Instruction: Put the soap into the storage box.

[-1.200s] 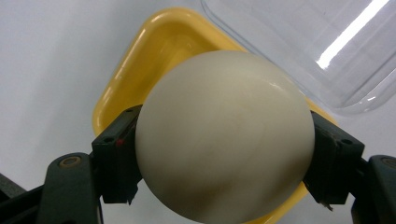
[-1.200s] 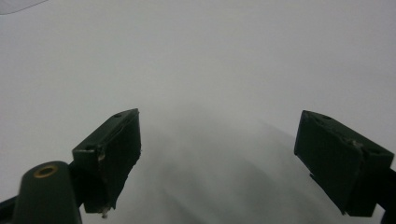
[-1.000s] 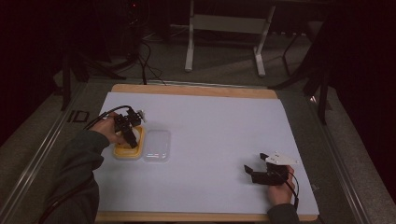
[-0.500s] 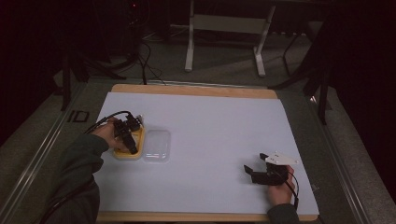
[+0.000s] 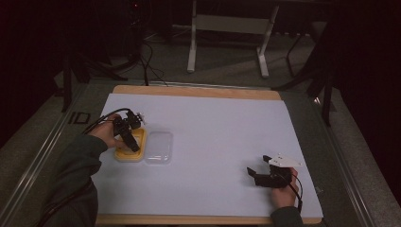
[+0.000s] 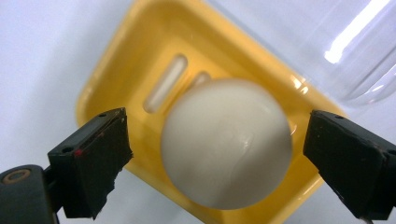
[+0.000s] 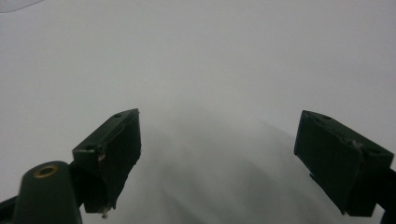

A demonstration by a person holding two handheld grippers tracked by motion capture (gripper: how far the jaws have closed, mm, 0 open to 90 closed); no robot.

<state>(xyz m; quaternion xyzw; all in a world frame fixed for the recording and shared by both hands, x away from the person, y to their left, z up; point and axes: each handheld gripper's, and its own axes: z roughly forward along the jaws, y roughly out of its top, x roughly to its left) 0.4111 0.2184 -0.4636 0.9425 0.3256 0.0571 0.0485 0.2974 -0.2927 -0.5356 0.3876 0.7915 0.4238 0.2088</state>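
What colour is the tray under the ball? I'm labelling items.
Yellow tray; left gripper view shows it best.

It looked like a dim lab: a white-covered table, cables on the floor, metal stand legs behind.

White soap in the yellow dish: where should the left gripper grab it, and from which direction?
Judging by the left gripper view, grip the white soap across its widest middle, coming straight down from above. It is rounded and smooth, so off-centre pads would likely slip. The yellow dish rim blocks a low side approach. The left gripper already straddles it, jaws open, gaps either side.
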